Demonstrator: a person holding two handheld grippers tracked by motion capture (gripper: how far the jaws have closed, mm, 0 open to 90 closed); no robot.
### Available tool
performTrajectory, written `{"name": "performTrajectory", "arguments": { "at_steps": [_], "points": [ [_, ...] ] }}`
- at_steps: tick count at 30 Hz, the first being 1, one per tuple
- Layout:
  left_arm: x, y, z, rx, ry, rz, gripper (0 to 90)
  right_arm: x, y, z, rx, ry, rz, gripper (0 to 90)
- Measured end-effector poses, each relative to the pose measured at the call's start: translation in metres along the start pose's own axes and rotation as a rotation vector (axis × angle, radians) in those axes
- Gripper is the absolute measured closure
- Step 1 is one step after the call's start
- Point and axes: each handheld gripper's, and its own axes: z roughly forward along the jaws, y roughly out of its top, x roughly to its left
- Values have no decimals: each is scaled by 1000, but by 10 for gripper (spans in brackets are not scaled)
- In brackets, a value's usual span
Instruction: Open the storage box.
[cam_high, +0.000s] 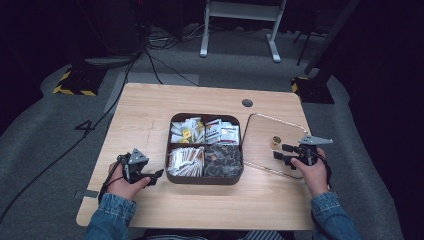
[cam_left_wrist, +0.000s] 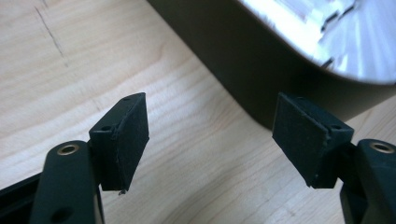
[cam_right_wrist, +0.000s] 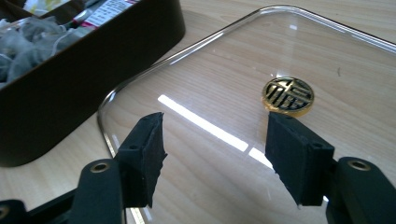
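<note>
The lid (cam_high: 270, 142) is a clear plate with rounded corners and it lies flat on the table (cam_high: 150, 110), just beside the right side of the box (cam_high: 205, 179). In its middle there is a round gold knob (cam_right_wrist: 287, 94) with a dark pattern. The right gripper (cam_high: 281, 151) is above the near right part of the lid, and its 2 jaws are spread apart with nothing between them. In the right gripper view the knob is just ahead of the right jaw, and the lid's edge curves close to the dark wall of the box.

The box is brown and has 4 compartments. The 2 far compartments hold small packets, the near left one holds a stack of long paper sachets (cam_high: 186, 161), and the near right one holds dark tea bags (cam_high: 223, 160).

The left gripper (cam_high: 155, 177) rests on the table just beside the near left corner of the box. Its jaws are also wide apart and hold nothing.
</note>
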Motion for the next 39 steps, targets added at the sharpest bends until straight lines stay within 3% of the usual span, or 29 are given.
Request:
{"name": "performTrajectory", "arguments": {
  "at_steps": [5, 6, 8, 11, 13, 17, 20, 23, 27, 31, 39],
  "points": [
    [-1, 9, -6, 18, -25, -24, 238, 13, -4, -1, 17, 35, -27, 377],
    [-1, 13, -8, 11, -35, -35, 241, 23, -8, 2, 51, 58, -68, 385],
    [-1, 15, -10, 1, -38, -41, 233, 27, -10, 3, 61, 66, -83, 388],
    [1, 22, -14, -29, -41, -46, 231, 45, -17, 10, 103, 102, -145, 397],
    [2, 27, -17, -40, -23, -43, 227, 61, -23, 14, 113, 136, -187, 401],
    [2, 32, -18, -65, -14, -35, 229, 77, -27, 17, 121, 164, -241, 406],
    [1, 35, -19, -104, -25, -57, 268, 81, -31, 20, 122, 158, -254, 398],
    [0, 38, -21, -110, -27, -55, 294, 82, -34, 22, 132, 153, -259, 382],
    [-1, 43, -23, -150, -10, -46, 313, 85, -36, 24, 128, 121, -303, 361],
    [-3, 46, -22, -165, 2, -38, 323, 85, -36, 24, 128, 114, -300, 349],
    [-12, 57, -13, -197, -24, -4, 330, 85, -36, 24, 128, 115, -301, 346]
  ]
}}
